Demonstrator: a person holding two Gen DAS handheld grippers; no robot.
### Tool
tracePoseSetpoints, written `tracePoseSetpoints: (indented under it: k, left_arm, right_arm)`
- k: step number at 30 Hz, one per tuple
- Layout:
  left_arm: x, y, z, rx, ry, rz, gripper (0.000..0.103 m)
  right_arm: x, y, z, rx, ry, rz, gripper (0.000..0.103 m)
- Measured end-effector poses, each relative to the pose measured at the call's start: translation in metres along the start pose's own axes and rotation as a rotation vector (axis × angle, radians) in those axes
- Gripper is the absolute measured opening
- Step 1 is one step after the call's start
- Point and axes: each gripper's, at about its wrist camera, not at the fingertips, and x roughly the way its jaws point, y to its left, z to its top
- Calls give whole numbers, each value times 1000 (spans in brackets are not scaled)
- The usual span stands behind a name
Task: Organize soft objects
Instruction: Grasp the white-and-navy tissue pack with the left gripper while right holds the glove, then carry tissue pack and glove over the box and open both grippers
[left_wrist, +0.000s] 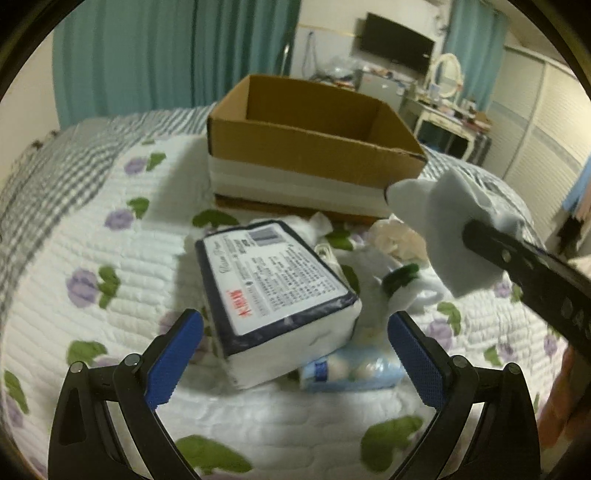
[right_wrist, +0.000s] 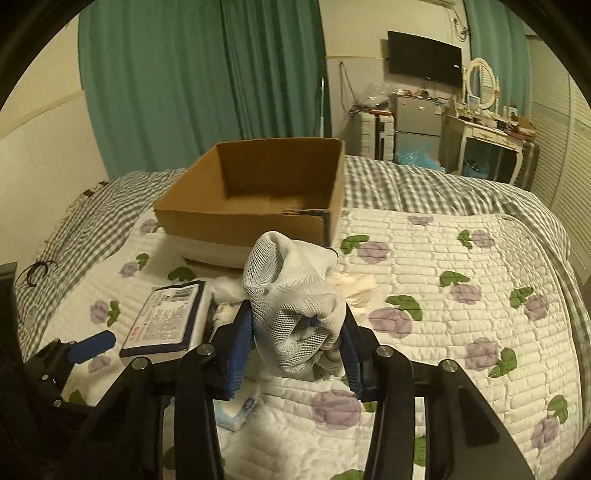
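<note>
My right gripper (right_wrist: 297, 325) is shut on a white mesh cloth bundle (right_wrist: 291, 302) and holds it above the bed, short of the open cardboard box (right_wrist: 255, 192). The same bundle shows in the left wrist view (left_wrist: 454, 236), up at the right near the box corner (left_wrist: 314, 155). My left gripper (left_wrist: 295, 354) is open and empty, its blue pads on either side of a tissue pack (left_wrist: 273, 284) lying on the quilt. A small blue packet (left_wrist: 354, 369) lies beside the pack. The inside of the box looks empty.
A white quilt with purple flowers (right_wrist: 461, 295) covers the bed. Cream and white soft items (left_wrist: 399, 240) lie between the tissue pack and the box. Green curtains, a dresser with a mirror (right_wrist: 480, 122) and a wall TV stand behind the bed.
</note>
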Motion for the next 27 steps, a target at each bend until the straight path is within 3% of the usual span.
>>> tracePoseSetpoints:
  k: [9, 10, 14, 20, 27]
  left_arm:
    - [36, 5, 10, -118, 73, 124, 99]
    - [38, 5, 10, -119, 78, 119, 92]
    - [39, 5, 7, -107, 85, 103, 83]
    - [19, 5, 8, -73, 55, 67, 82]
    - [-37, 12, 26, -7, -59, 4, 82]
  right_arm:
    - [6, -9, -3, 15, 9, -4, 43]
    - [7, -10, -3, 16, 10, -2, 43]
    - [6, -8, -3, 13, 14, 3, 43]
    - [-10, -2, -1, 3, -4, 11, 43]
    - [-41, 9, 9, -20, -53, 2, 43]
